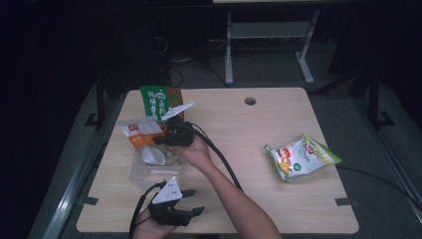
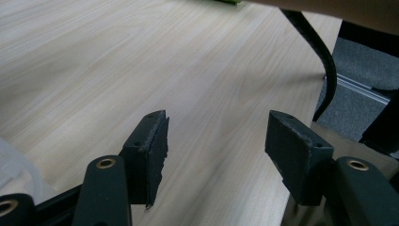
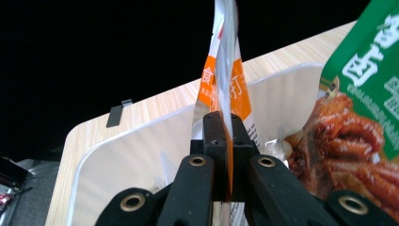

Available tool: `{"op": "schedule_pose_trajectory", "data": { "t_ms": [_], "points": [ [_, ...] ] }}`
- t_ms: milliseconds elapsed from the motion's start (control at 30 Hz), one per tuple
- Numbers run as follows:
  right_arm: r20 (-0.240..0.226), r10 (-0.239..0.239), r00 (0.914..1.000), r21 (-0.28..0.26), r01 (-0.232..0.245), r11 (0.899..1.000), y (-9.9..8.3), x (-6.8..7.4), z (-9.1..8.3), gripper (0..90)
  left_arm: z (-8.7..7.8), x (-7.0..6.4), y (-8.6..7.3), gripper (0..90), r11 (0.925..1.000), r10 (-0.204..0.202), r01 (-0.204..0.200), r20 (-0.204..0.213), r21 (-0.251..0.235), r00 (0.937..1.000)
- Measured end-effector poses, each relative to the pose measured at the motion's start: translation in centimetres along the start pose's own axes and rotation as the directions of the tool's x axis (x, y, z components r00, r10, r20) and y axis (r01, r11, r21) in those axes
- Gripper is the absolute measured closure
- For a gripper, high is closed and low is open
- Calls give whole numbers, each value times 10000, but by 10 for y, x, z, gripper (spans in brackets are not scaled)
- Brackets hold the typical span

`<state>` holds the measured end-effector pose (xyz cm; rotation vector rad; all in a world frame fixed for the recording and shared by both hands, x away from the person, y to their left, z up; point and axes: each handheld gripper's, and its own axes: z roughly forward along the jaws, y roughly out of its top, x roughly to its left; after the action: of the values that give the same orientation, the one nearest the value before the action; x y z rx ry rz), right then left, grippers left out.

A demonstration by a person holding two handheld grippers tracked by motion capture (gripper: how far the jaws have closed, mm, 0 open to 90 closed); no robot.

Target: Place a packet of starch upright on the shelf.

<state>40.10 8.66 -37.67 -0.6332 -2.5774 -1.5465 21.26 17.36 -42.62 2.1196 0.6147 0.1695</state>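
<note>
Orange-and-white packet (image 3: 225, 77) stands pinched edge-on between the pressed-together jaws of the right gripper (image 3: 224, 141), rising straight up from the jaw tips. White Chinese characters run across its orange band, but they are too cut off by the fold to read; smaller print lower down is blurred. In the high view the same packet (image 1: 139, 130) lies just ahead of that gripper (image 1: 169, 138), over the far left corner of the clear plastic box (image 1: 142, 172), and a red logo patch shows at its upper corner, too small to make out.

To the right of the right gripper's jaws, close beside the held packet, a green snack bag (image 3: 362, 99) carries large white Chinese characters above a picture of reddish-brown glazed food. From above, this green bag (image 1: 155, 102) stands just beyond the gripper, at the table's far edge.

Left gripper (image 2: 214, 141) has its jaws spread wide, with bare pale wood of the table (image 2: 117, 61) between and ahead of them. In the high view it (image 1: 191, 201) sits at the near table edge, just below the box. Well off to the right lies a green-and-white bag (image 1: 301, 157) whose print is unreadable.
</note>
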Motion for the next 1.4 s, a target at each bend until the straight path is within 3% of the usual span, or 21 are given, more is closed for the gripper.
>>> {"op": "schedule_pose_trajectory", "data": {
  "t_ms": [133, 500, 900, 1033, 1133, 1400],
  "points": [
    [-11, 3, 10000, -44, -3, 10000, -6, -2, -1, 893, 1, 0, 0, 390, 10000, 5, -5, 6, 11, 10000],
    [-66, -511, 9987, 606, 514, 9968, -19, -9, -6, 892, 2, 4, 0, 388, 10000, -88, 88, -67, 14, 9999],
    [-12, -371, 9993, 918, 371, 9951, -25, -17, -7, 884, 3, 5, 0, 387, 9999, -107, 107, -103, 16, 9999],
    [-20, -246, 9997, 822, 247, 9963, -24, -17, -12, 777, 3, 4, 1, 380, 9999, -149, 149, -126, -28, 9998],
    [-48, -218, 9998, 765, 221, 9968, -24, -17, -20, 747, 3, 4, 1, 374, 9998, -172, 172, -151, -36, 9997],
    [-637, -3, 9980, 418, 30, 9991, -33, -22, -49, 612, 8, 3, 4, 360, 9998, -217, 217, -69, -33, 9997]
  ]
}}
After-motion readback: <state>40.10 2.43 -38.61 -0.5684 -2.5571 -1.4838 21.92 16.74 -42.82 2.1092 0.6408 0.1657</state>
